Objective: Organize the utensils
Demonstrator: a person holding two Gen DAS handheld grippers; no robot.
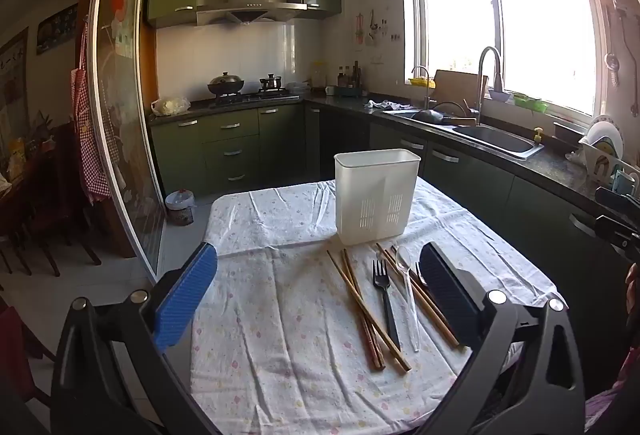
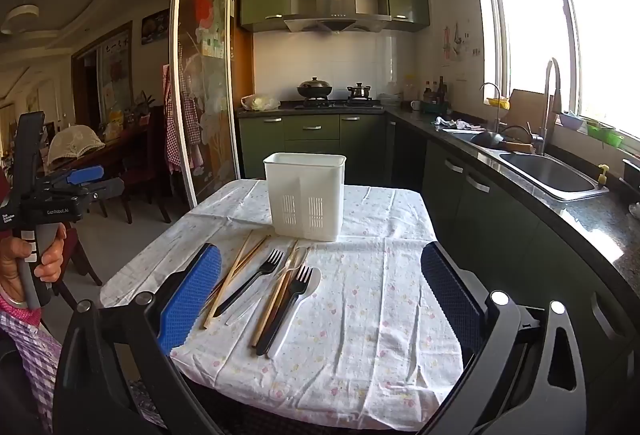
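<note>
A white slotted utensil holder stands upright at the far side of a table under a flowered cloth. In front of it lie wooden chopsticks, black plastic forks and clear plastic spoons, loosely mixed. My left gripper hovers open above the near table, the pile just inside its right finger. My right gripper hangs open over the cloth, with the utensils by its left finger. Neither holds anything.
Green kitchen cabinets and a dark counter with a sink run along the right. A stove with pots sits at the back. A glass sliding door stands left. A person's hand holds the left gripper handle at the left edge.
</note>
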